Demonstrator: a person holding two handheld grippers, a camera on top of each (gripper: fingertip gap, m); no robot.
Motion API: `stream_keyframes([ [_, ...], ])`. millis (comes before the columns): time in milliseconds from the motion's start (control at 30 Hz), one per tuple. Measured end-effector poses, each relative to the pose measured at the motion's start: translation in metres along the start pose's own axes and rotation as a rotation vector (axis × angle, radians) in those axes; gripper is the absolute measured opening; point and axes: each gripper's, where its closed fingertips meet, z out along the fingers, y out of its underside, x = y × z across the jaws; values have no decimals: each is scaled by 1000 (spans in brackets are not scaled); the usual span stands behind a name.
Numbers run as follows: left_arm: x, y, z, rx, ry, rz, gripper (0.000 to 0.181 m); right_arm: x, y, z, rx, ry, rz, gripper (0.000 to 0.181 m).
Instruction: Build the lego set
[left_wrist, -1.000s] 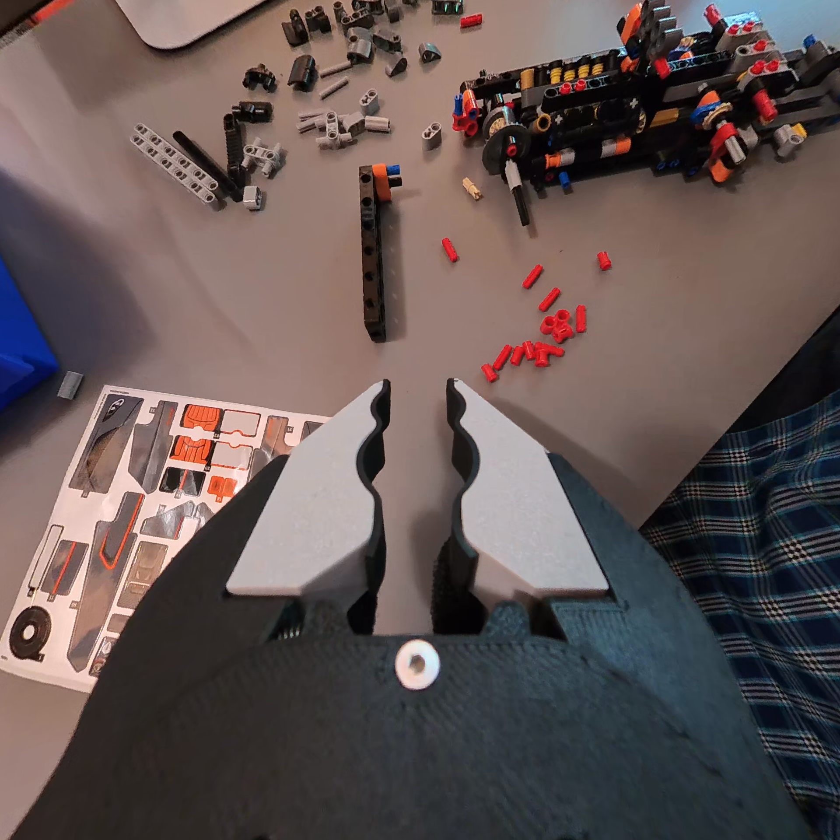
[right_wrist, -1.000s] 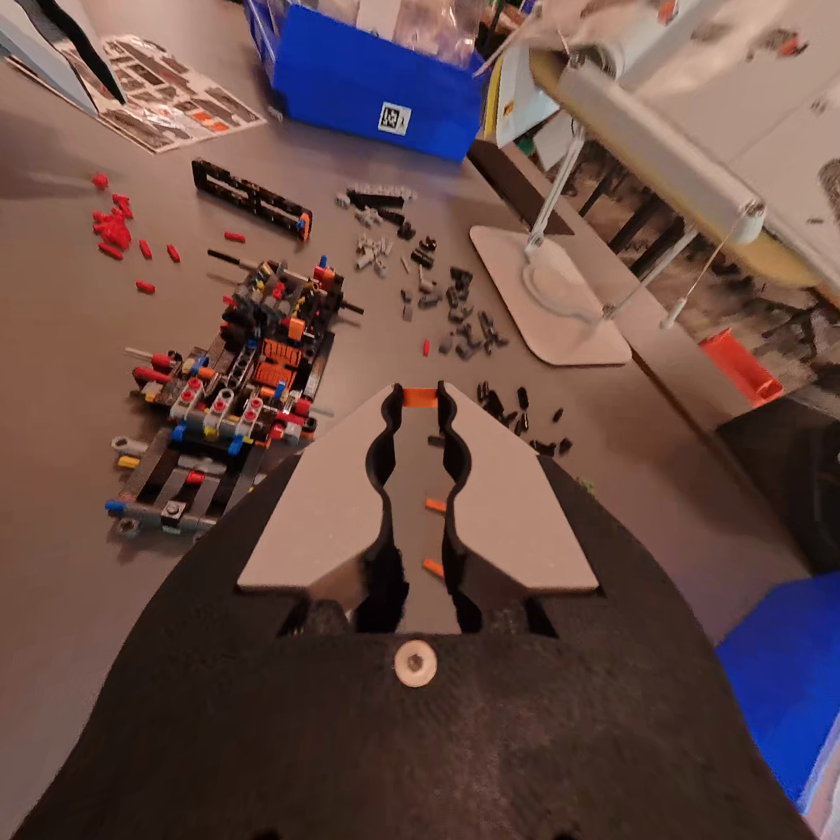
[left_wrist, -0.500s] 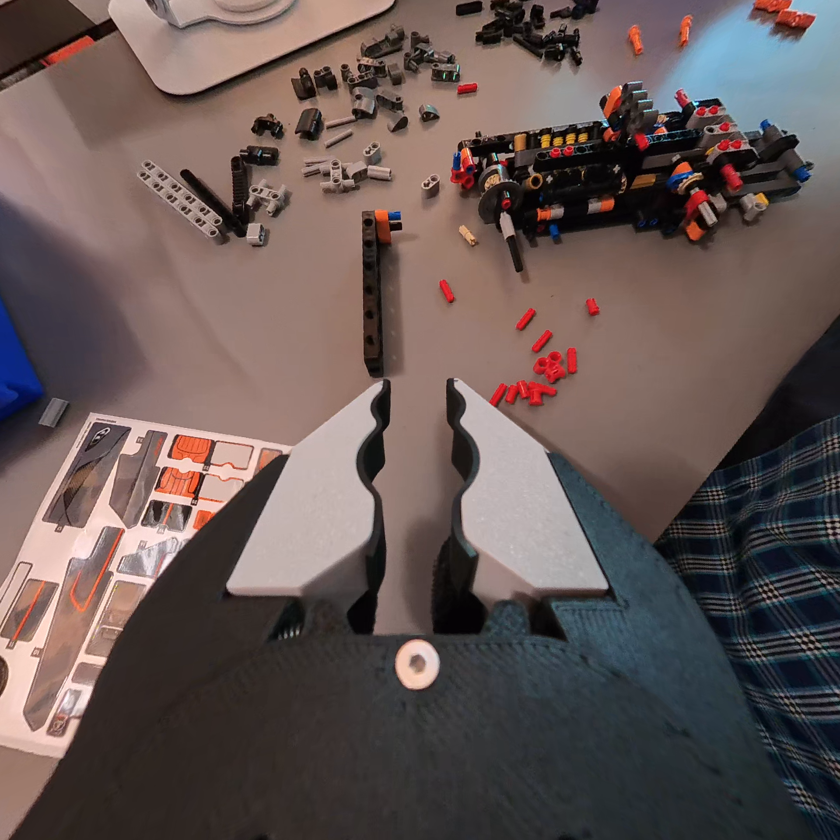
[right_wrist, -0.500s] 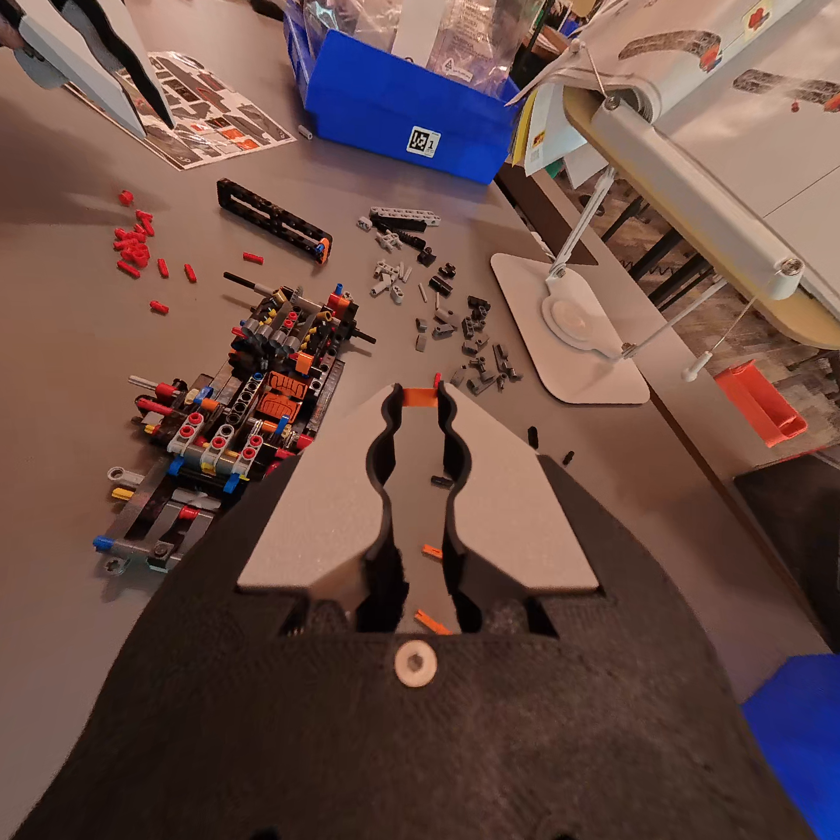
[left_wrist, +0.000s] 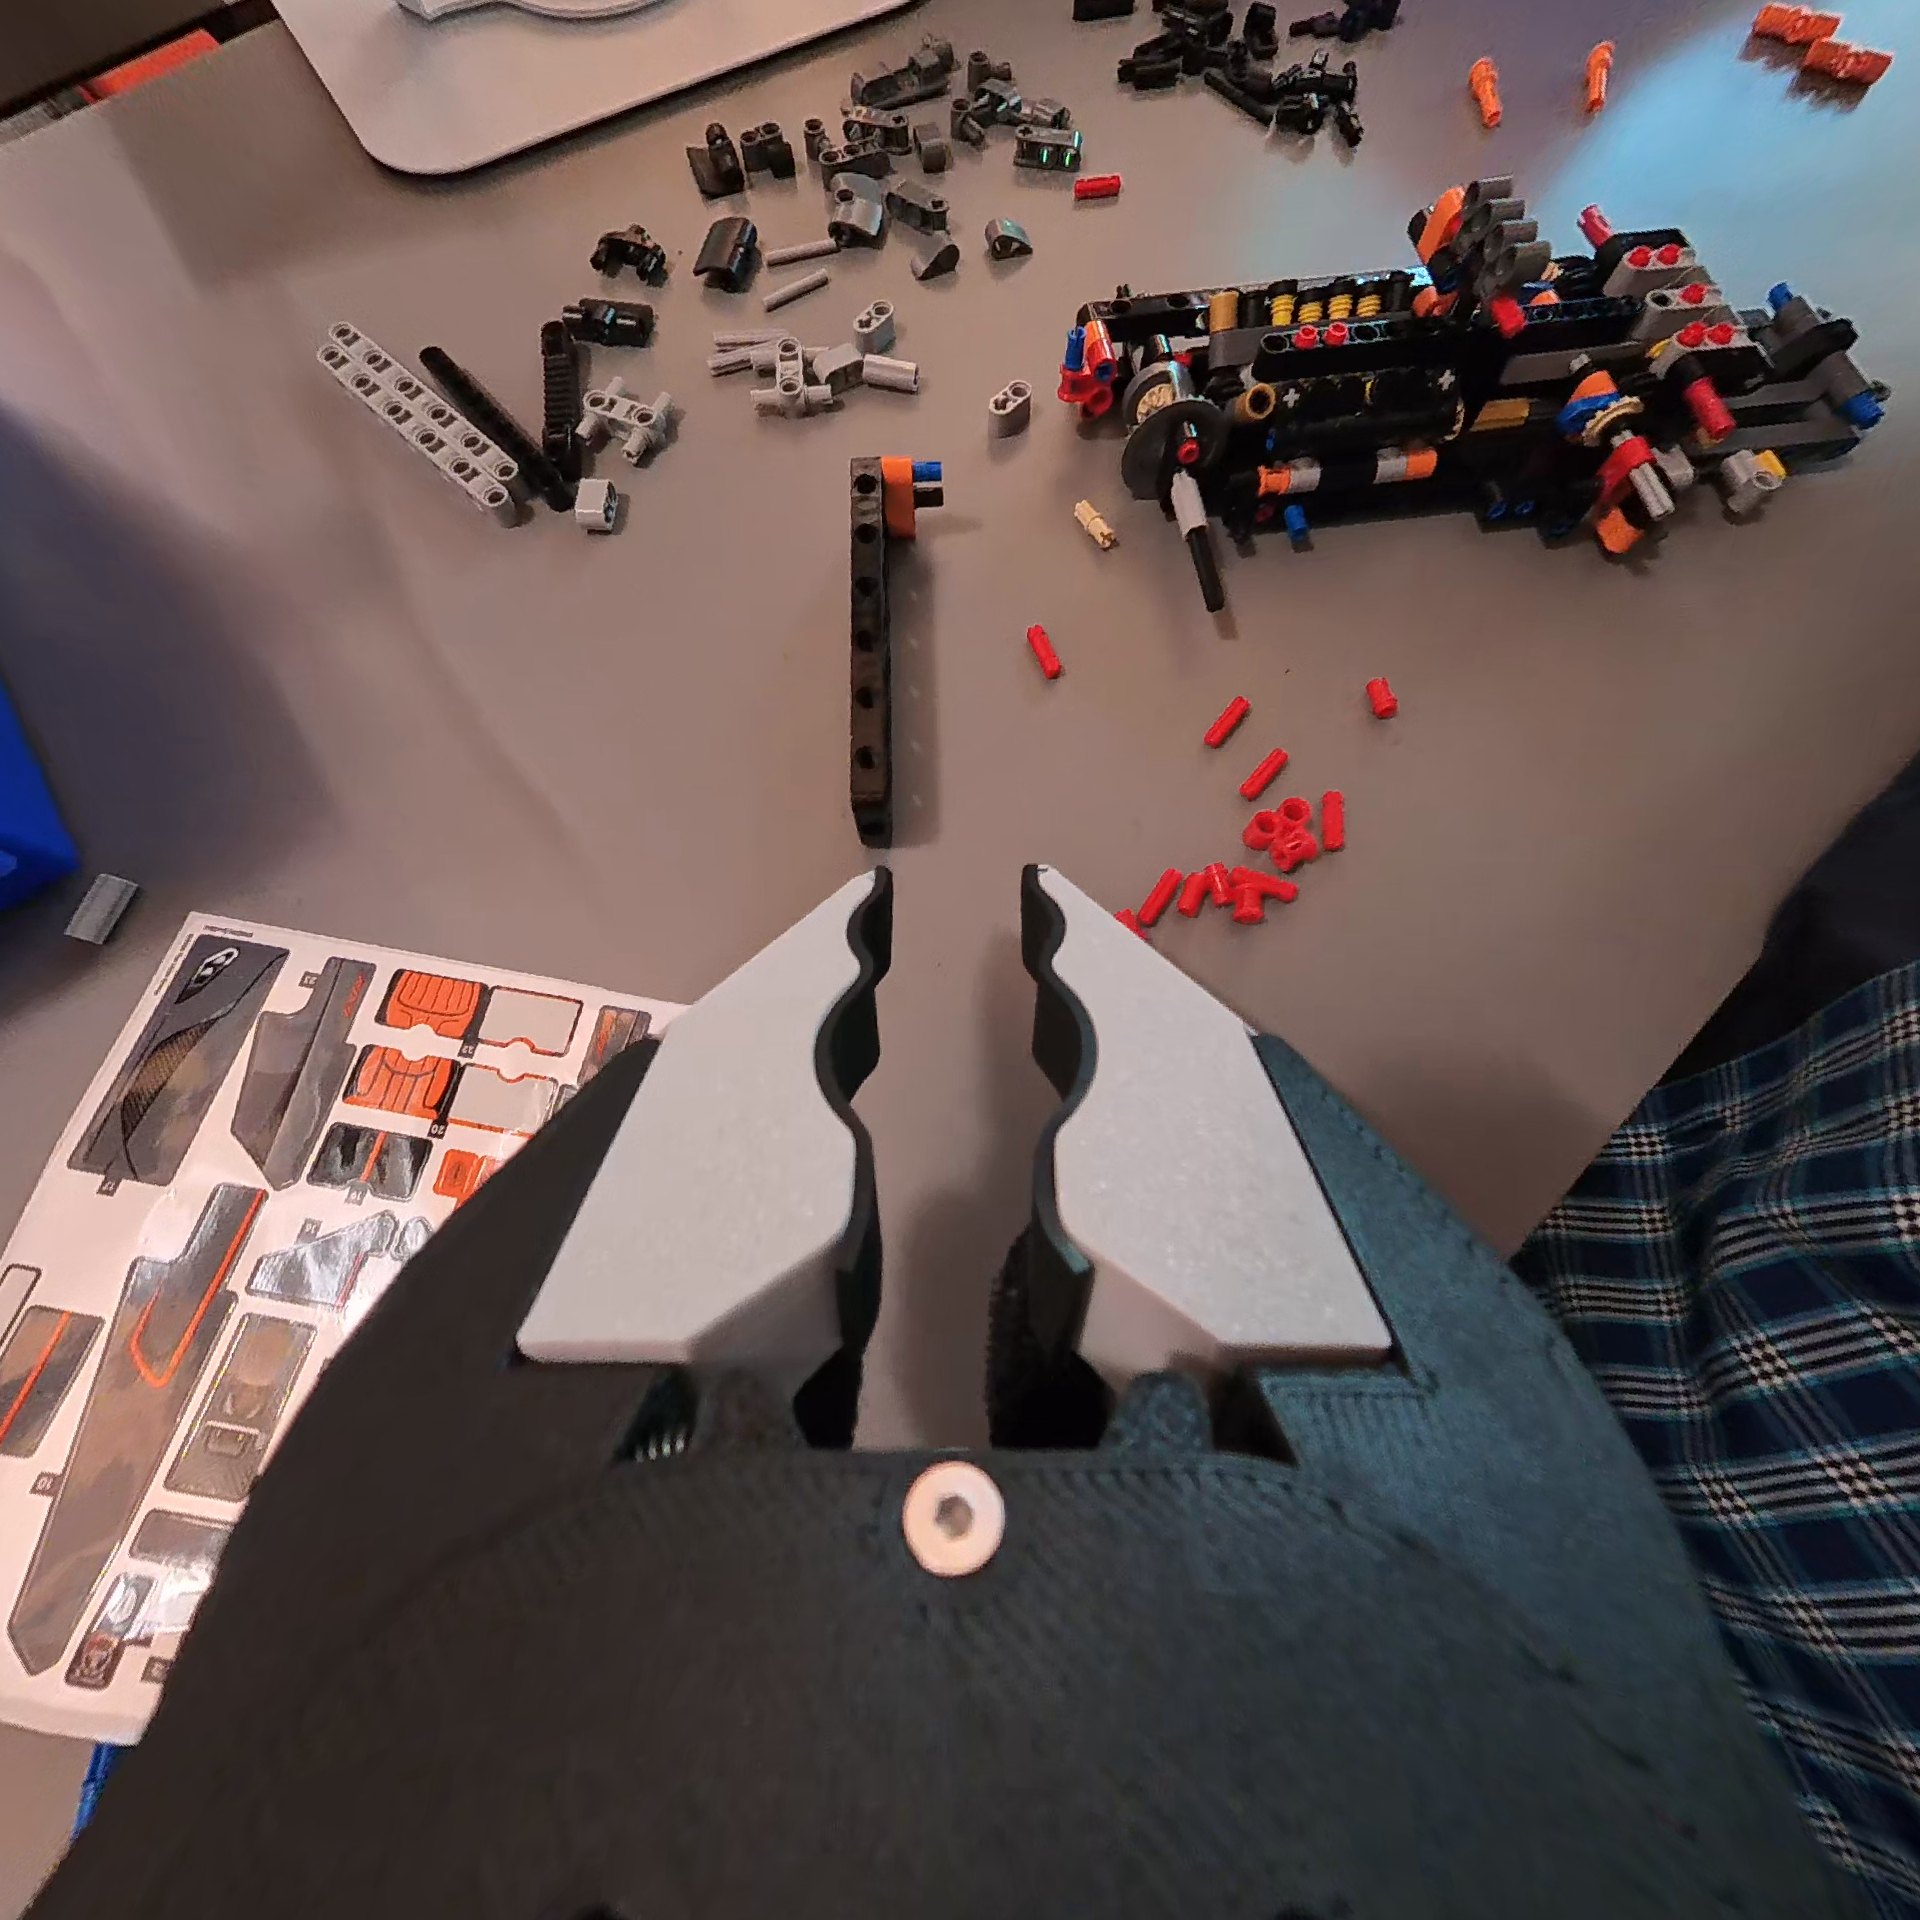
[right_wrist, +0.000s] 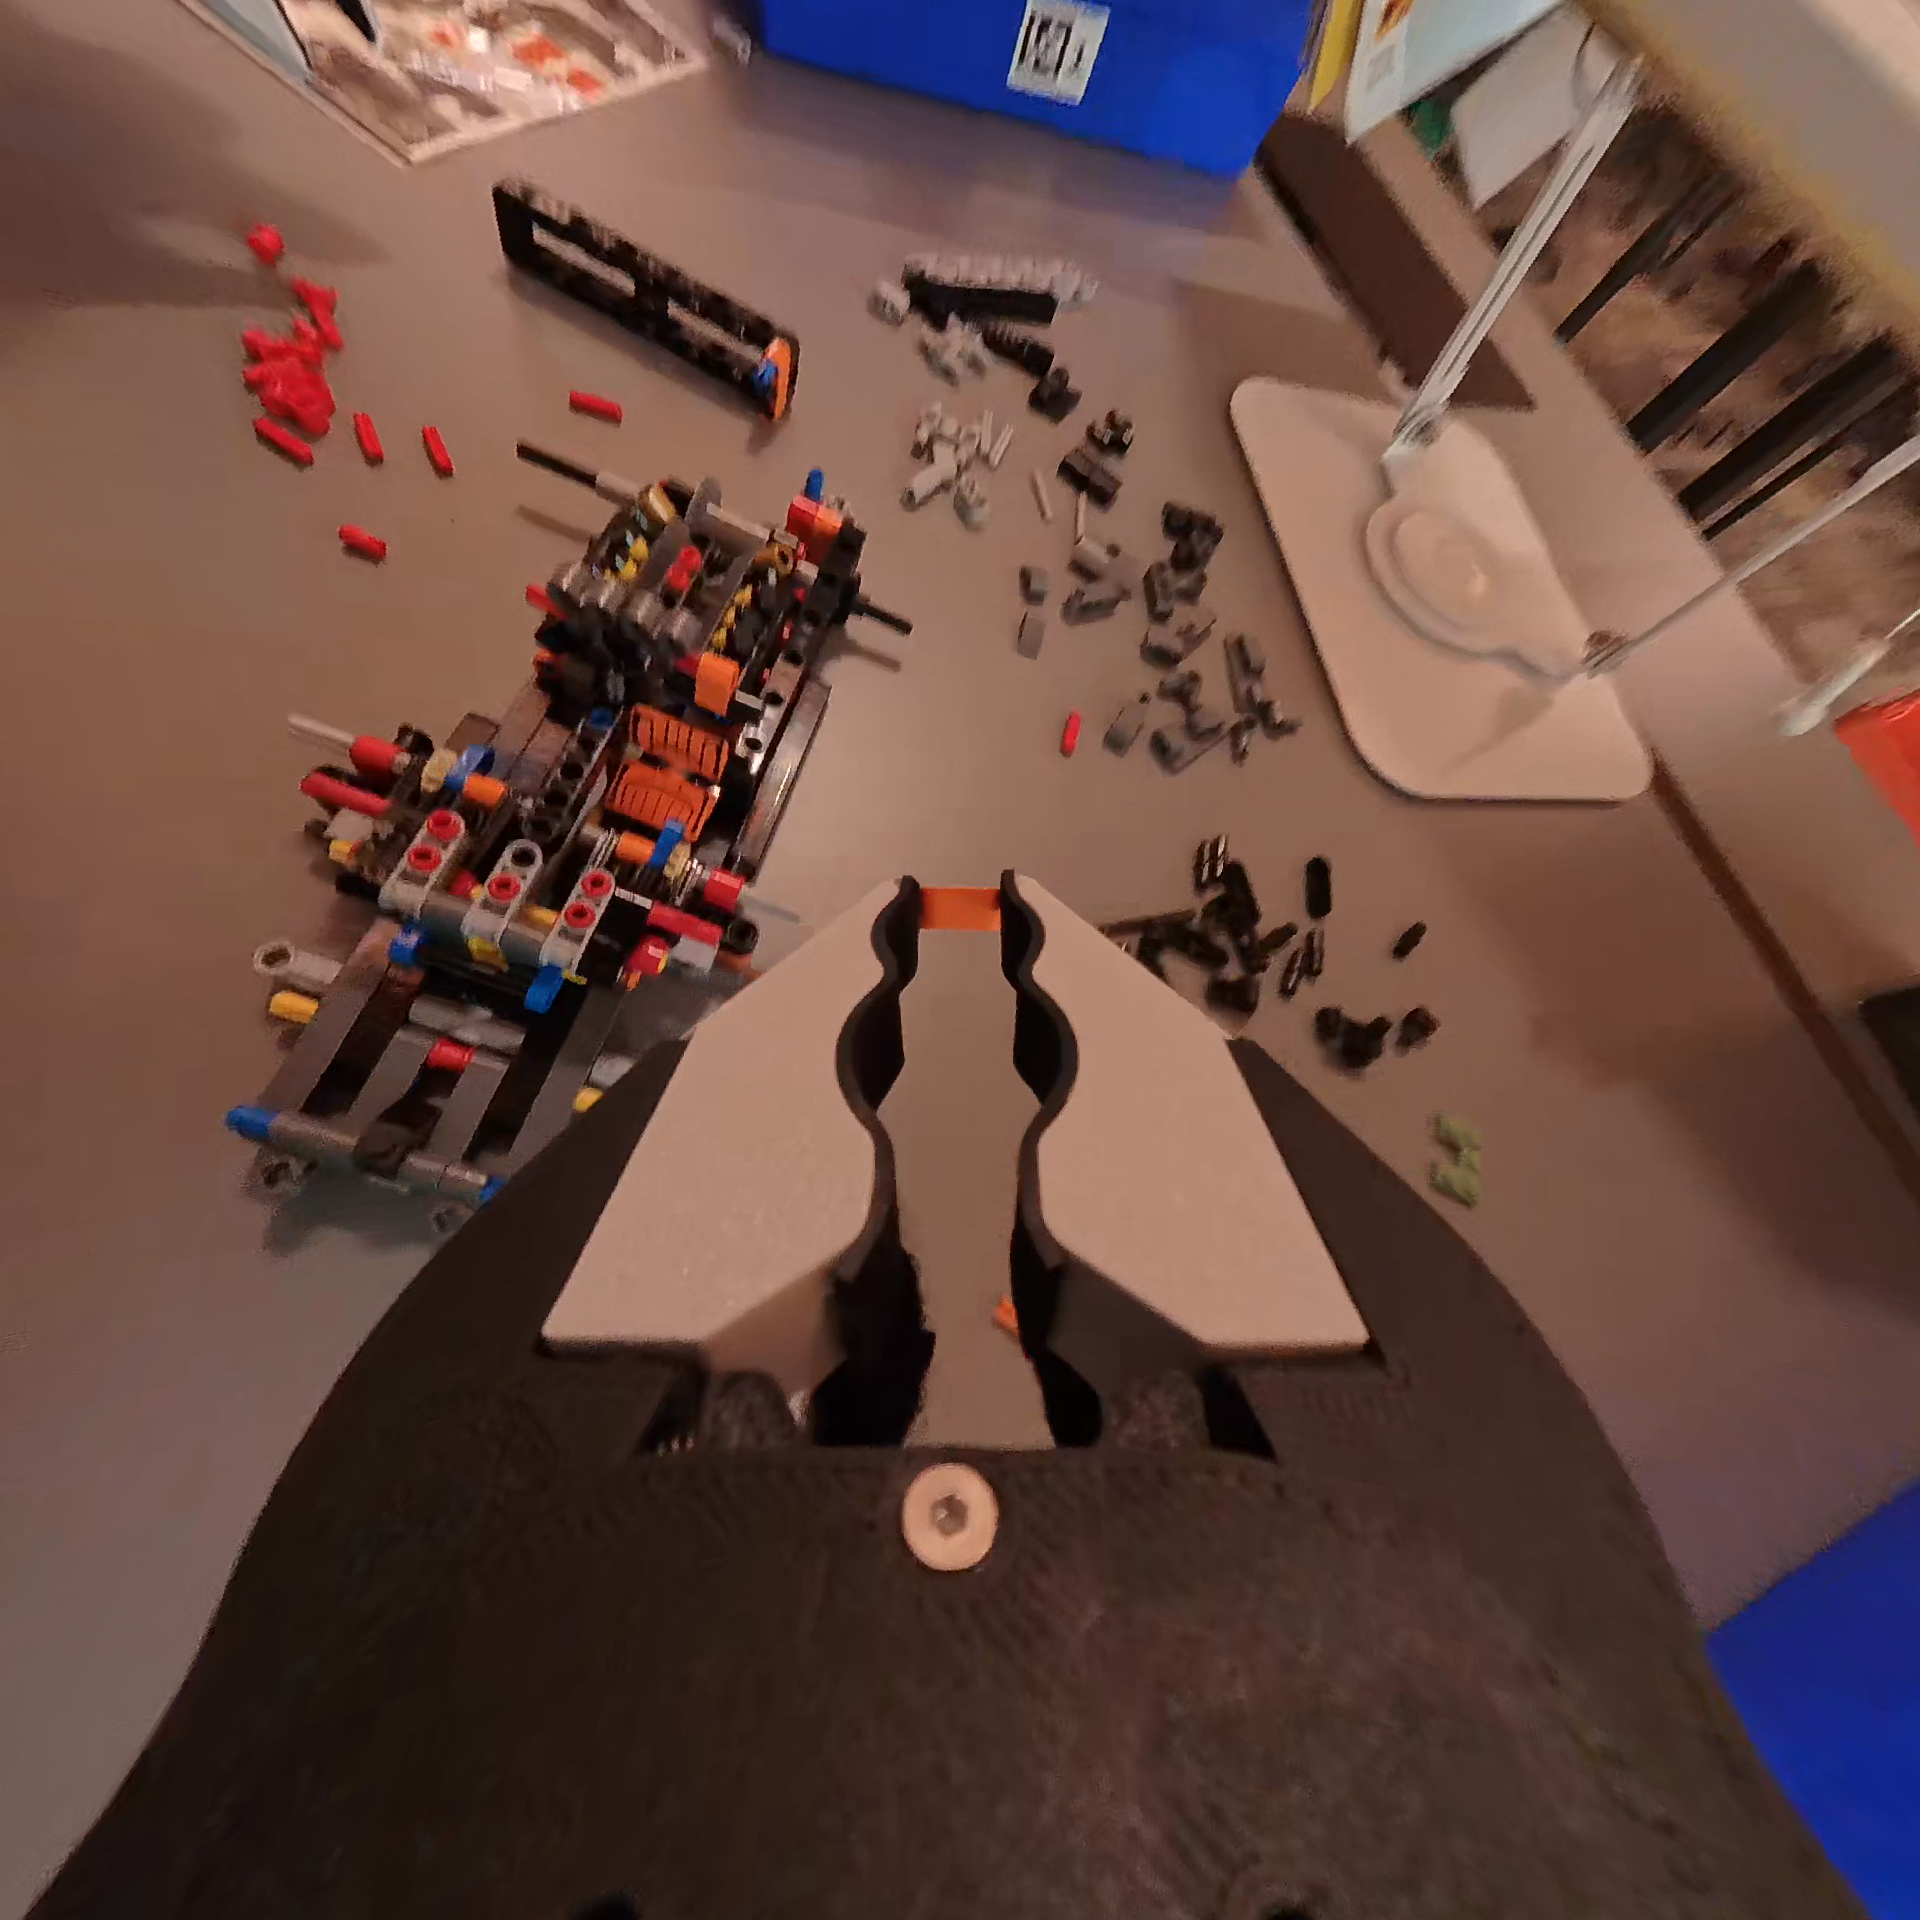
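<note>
The partly built lego chassis (left_wrist: 1455, 384) lies on the grey table, far right of my left gripper (left_wrist: 956, 883). That gripper is open and empty, just short of a black beam with an orange end (left_wrist: 871, 644). Red pins (left_wrist: 1247, 831) lie scattered to its right. In the right wrist view my right gripper (right_wrist: 958, 904) is shut on a small orange piece (right_wrist: 958, 907) at its tips. It hovers just right of the chassis (right_wrist: 582, 831). The black beam (right_wrist: 644, 296) and the red pins (right_wrist: 296, 364) lie beyond.
Grey and black small parts (left_wrist: 831, 260) lie at the back, also in the right wrist view (right_wrist: 1143, 623). A sticker sheet (left_wrist: 260, 1143) lies at the left, a white stand base (right_wrist: 1455, 603) at the right. A blue bin (right_wrist: 1039, 73) stands behind. Black pins (right_wrist: 1247, 935) lie near the right gripper. Plaid cloth (left_wrist: 1766, 1351) sits at the table edge. About 30 cm separates my left fingertips from my right.
My right gripper has moved lower and closer to the chassis, still holding the orange piece; its view is blurred. My left gripper drew back a little earlier and is now nearly still.
</note>
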Motion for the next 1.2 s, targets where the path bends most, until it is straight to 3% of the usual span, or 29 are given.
stream_keyframes([
  [200, -1, 3, 2, -4, -2, -6, 25, -14, 50, 10, -212, -102, 93, 13],
  [333, -1, 4, 3, -9, 0, -5, 25, -19, 68, 17, -286, -139, 187, 30],
  [567, -4, 5, -2, -10, -19, -7, 25, -1, 47, 10, -218, -64, 115, 3],
  [767, -14, 9, -13, -10, -63, -12, 26, 25, 30, 1, -187, 7, 124, 14],
  [933, -41, 20, -43, -25, -165, -30, 30, 42, 29, -14, -159, 63, 172, 16],
  [1033, -69, 42, -64, -96, -271, -45, 35, 49, 33, -26, -162, 108, 197, 16],
  [1200, -100, 77, -84, -164, -327, -131, 51, 50, 39, -45, -160, 139, 243, 18],
])
